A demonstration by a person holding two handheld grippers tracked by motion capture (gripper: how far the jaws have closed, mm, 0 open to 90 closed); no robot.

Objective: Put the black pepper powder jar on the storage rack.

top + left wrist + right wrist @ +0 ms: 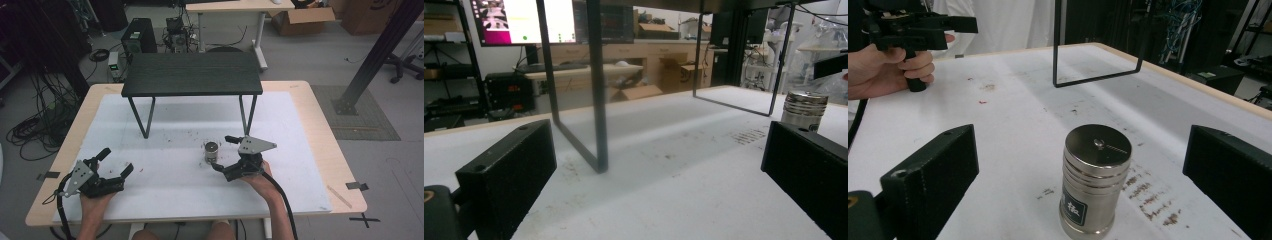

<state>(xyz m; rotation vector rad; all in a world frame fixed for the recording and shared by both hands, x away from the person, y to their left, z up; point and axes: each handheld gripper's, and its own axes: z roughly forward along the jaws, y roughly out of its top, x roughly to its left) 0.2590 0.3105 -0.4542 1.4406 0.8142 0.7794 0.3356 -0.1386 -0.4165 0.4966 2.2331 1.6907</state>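
Black grippers point(114, 162), blocky fingers point(928, 172), grey triangular plates, black cables; bare forearms.

a small black shelf table point(192, 74) stands at the far middle of the white mat point(165, 195), its thin black legs point(142, 117) planted on the mat. the mat covers most of a light wooden tabletop point(327, 150), whose bare edge shows around it. dark specks point(187, 134) lie scattered on the mat in front of the shelf table. beyond the shelf table, on the grey floor, sit a black computer tower point(138, 36), coiled cables point(30, 131) and cardboard boxes point(300, 20).
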